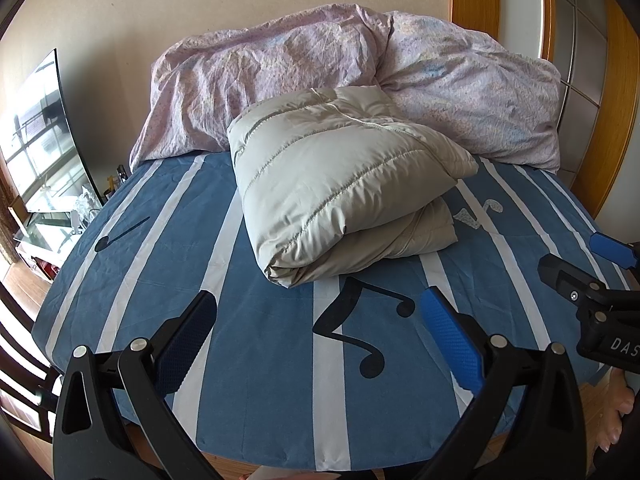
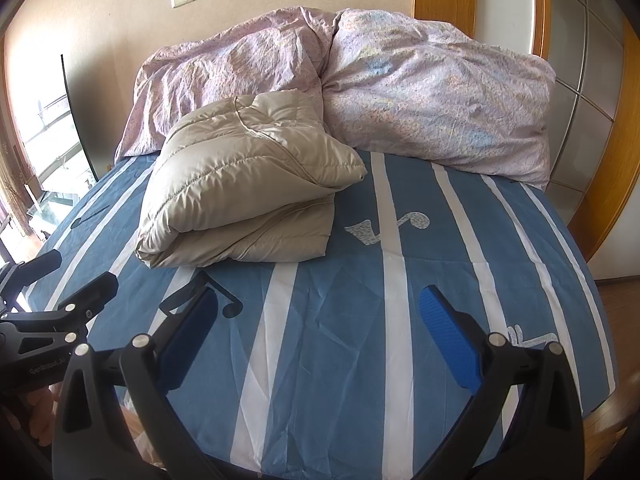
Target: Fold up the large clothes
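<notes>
In the left wrist view, a television (image 1: 40,136) leans at the left edge of the frame above a glass stand. Lower left and lower right stand the two blue-padded fingers of the left gripper (image 1: 318,340), spread wide with nothing between them, hanging over the near part of the bed sheet (image 1: 256,360), which is blue with white stripes and black music notes. Above the gap between the fingers, in the middle of the frame, lies the folded jacket (image 1: 340,184): a beige quilted bundle, doubled over so that a puffy upper layer rests on a flatter lower one. It lies apart from the fingertips, with a strip of bare sheet between. Behind it, across the upper half of the frame, a crumpled pink duvet (image 1: 460,84) is heaped against the wall, touching the jacket's far edge. At the right edge the right gripper (image 1: 576,260) reaches in, its blue pad and black finger parted, holding nothing.

In the right wrist view, the left gripper (image 2: 58,270) shows at the lower left edge, fingers apart. The folded jacket (image 2: 240,184) sits left of centre, upper left of the right gripper (image 2: 320,340), whose fingers at the bottom of the frame are spread wide and empty. The jacket lies clear of both. The duvet (image 2: 432,100) fills the upper right, and a wooden frame (image 2: 616,184) runs down the right edge.
</notes>
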Demonstrator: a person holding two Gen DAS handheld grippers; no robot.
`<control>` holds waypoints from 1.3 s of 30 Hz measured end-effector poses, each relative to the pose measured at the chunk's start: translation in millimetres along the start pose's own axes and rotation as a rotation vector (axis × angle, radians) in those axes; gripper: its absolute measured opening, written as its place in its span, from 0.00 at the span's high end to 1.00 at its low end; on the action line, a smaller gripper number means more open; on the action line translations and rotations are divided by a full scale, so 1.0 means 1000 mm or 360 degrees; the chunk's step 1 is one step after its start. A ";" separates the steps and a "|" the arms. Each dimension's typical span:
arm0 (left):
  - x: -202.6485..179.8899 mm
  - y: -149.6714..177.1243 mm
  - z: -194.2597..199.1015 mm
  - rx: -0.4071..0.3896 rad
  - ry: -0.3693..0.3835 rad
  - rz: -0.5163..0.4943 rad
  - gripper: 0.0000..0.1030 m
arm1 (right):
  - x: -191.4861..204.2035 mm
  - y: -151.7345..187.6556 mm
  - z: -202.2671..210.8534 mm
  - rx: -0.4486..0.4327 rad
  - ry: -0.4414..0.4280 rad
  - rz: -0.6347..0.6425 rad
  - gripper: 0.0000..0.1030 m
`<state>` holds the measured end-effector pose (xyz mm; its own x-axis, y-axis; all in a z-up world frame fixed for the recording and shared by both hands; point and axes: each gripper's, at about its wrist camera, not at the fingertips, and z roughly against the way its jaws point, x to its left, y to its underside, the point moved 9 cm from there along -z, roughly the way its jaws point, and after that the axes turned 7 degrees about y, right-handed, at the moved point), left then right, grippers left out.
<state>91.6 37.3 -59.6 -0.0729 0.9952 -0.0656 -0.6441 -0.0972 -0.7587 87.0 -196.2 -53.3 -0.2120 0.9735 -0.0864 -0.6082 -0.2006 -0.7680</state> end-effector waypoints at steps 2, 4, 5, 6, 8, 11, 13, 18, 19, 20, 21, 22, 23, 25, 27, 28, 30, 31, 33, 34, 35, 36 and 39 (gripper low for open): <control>0.000 0.001 -0.001 0.0004 0.0003 0.0002 0.01 | 0.000 0.000 0.000 0.0001 -0.0001 -0.0002 0.02; 0.000 0.001 -0.003 0.0004 0.0000 0.0003 0.01 | 0.000 0.000 0.000 0.0000 0.0000 -0.0002 0.02; 0.000 0.000 -0.003 0.0005 0.0001 0.0004 0.01 | 0.000 0.000 -0.001 0.0001 -0.0001 -0.0002 0.02; 0.000 0.001 -0.003 0.0006 0.0003 0.0005 0.01 | 0.000 0.000 -0.001 0.0001 -0.0003 -0.0003 0.02; 0.000 0.000 -0.003 0.0006 0.0002 0.0002 0.01 | 0.000 0.000 -0.001 0.0000 -0.0001 -0.0002 0.02; 0.000 0.000 -0.003 0.0005 0.0003 0.0002 0.01 | 0.000 0.000 -0.001 0.0000 0.0000 -0.0003 0.02; 0.000 0.000 -0.004 0.0004 0.0008 0.0001 0.01 | 0.001 0.000 -0.001 0.0001 -0.0002 -0.0004 0.02; 0.000 -0.001 -0.005 0.0007 0.0009 0.0001 0.01 | 0.000 0.000 -0.002 0.0002 -0.0001 -0.0006 0.02; -0.001 0.000 -0.005 0.0008 0.0010 0.0000 0.01 | 0.000 0.000 -0.002 0.0003 -0.0001 -0.0006 0.02; -0.001 0.000 -0.005 0.0008 0.0011 -0.0001 0.01 | 0.000 0.000 -0.001 0.0003 -0.0001 -0.0006 0.02; -0.002 0.000 -0.005 0.0008 0.0011 -0.0003 0.01 | 0.000 0.000 -0.001 0.0001 0.0000 -0.0007 0.02; -0.002 0.000 -0.005 0.0008 0.0011 -0.0002 0.01 | 0.000 -0.001 -0.001 0.0001 0.0000 -0.0009 0.02; -0.002 0.000 -0.005 0.0009 0.0013 -0.0001 0.01 | 0.000 -0.001 -0.001 0.0000 -0.0001 -0.0010 0.02; -0.003 0.000 -0.005 0.0009 0.0014 0.0001 0.01 | 0.001 -0.002 -0.001 -0.0002 0.0000 -0.0009 0.02; -0.003 0.001 -0.006 0.0009 0.0016 0.0001 0.01 | 0.000 -0.002 -0.001 0.0000 -0.0001 -0.0007 0.02; -0.002 -0.001 -0.005 0.0011 0.0019 -0.0001 0.01 | 0.000 -0.002 -0.001 0.0001 -0.0002 -0.0009 0.02; -0.005 0.000 -0.006 0.0013 0.0024 -0.0005 0.01 | 0.001 -0.002 -0.001 0.0004 -0.0001 -0.0011 0.02; -0.004 -0.001 -0.005 0.0011 0.0023 -0.0008 0.01 | 0.000 -0.002 -0.001 0.0003 -0.0001 -0.0011 0.02; -0.005 -0.001 -0.005 0.0007 0.0014 -0.0019 0.01 | 0.001 -0.002 -0.001 0.0003 -0.0001 -0.0009 0.02; -0.005 -0.002 -0.005 0.0006 0.0017 -0.0023 0.01 | 0.000 -0.002 -0.001 0.0001 0.0000 -0.0009 0.02; -0.006 -0.002 -0.005 0.0005 0.0018 -0.0024 0.01 | 0.001 -0.002 -0.001 0.0000 -0.0001 -0.0009 0.02; -0.006 -0.002 -0.005 0.0005 0.0019 -0.0023 0.01 | 0.001 -0.002 -0.001 0.0001 0.0000 -0.0009 0.02; -0.004 -0.003 -0.005 0.0005 0.0021 -0.0022 0.01 | 0.000 -0.002 -0.001 0.0002 0.0001 -0.0009 0.02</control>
<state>97.3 33.2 -60.1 -0.0540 0.9965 -0.0639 -0.6474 -0.0836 -0.7576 88.8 -195.2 -52.3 -0.2078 0.9747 -0.0826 -0.6102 -0.1952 -0.7678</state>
